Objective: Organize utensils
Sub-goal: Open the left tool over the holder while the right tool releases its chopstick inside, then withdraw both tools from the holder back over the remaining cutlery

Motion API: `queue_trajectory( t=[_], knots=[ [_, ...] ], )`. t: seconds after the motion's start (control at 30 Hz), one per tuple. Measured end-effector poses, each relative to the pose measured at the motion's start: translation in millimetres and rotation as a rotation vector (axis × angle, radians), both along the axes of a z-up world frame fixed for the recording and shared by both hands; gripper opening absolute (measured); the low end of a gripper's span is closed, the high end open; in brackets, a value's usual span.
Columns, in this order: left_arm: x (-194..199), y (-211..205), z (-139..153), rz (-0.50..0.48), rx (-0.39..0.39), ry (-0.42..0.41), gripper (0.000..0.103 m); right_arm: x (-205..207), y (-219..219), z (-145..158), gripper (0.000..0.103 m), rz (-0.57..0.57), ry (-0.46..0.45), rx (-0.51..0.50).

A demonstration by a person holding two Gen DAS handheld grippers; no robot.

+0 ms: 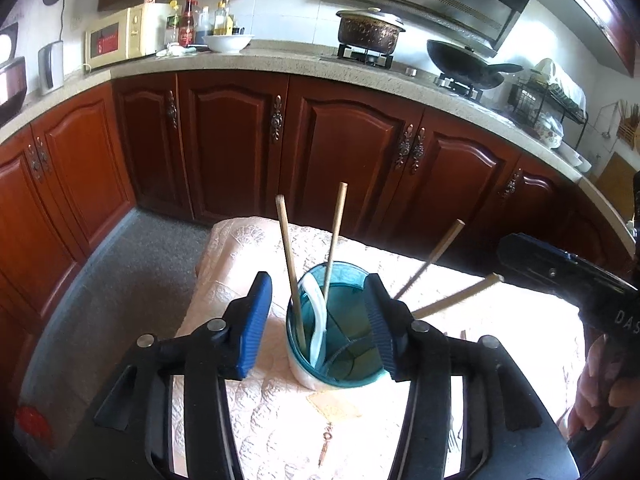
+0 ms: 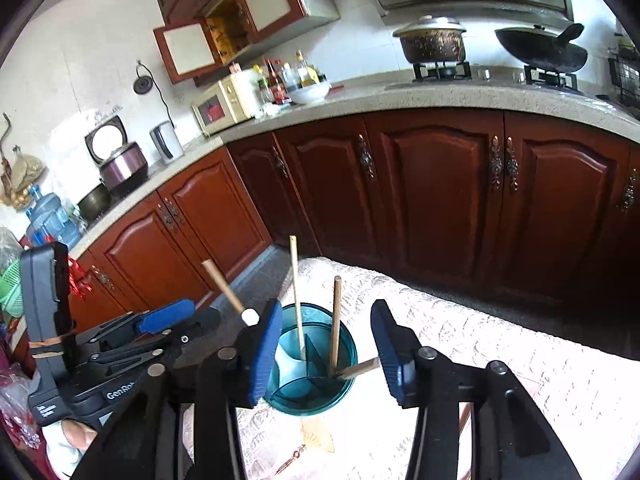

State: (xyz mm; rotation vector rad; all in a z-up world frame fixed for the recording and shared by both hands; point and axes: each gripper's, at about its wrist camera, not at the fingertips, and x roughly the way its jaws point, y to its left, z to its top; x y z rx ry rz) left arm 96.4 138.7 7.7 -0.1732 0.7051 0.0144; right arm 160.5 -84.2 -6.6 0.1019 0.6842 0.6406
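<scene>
Left gripper [image 1: 318,322]: jaws apart and empty; its blue pads stand either side of the cup, the right pad close against the rim, the left pad clear of it.
Right gripper [image 2: 326,350]: jaws likewise apart, nothing between the pads; no pad presses on a stick or on the cup.
Cup [image 1: 352,376]: a teal, see-through holder with dividers inside, upright on the cloth [image 1: 280,420], straight ahead of and just below both pairs of fingers.
Chopsticks [image 1: 291,272]: four sticks in the cup. Two stand near upright at the left gripper's near-left side; two lean far over toward the right gripper, tips past the rim.
Spoon [image 1: 318,312]: a white handle curves down inside the cup beside the upright sticks.
Long axis: the upright pair runs nearly vertical, across the fingers' line; the leaning pair lies close to level, pointing away to the right.
Nearer hand: in the right wrist view a leaning stick's low end sits just inside the right pad, so I judge the right gripper better placed for the leaning pair, the left for the upright pair.
Task state: the utensils seen are already in the cup; straightening or sorting by compartment looks like what remains.
Risk: a pad nudging the rim could tip the light cup.
</scene>
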Motion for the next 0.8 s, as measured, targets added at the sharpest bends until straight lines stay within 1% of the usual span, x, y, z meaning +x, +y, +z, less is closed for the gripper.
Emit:
queue_trajectory(
  t=[0.1, 0.17, 0.3, 0.43, 0.8],
  knots=[
    [-13, -8, 1, -0.010, -0.007, -0.008, 0.050, -17, -10, 3, 0.045, -0.007, -0.018, 0.003],
    [-20, -16, 1, -0.016, 0.005, -0.013, 0.050, -28, -17, 3, 0.046, -0.022, -0.023, 0.006],
    [-29, -35, -2, -0.039, 0.026, -0.012, 0.050, -44, -25, 1, 0.047, -0.050, -0.034, -0.020],
    [-34, -51, -7, -0.058, 0.027, -0.003, 0.050, -56, -38, -7, 0.047, -0.090, -0.021, -0.038],
    [-41, -97, -18, -0.130, 0.063, 0.014, 0.051, -85, -84, -29, 0.047, -0.194, 0.010, -0.093]
  ],
)
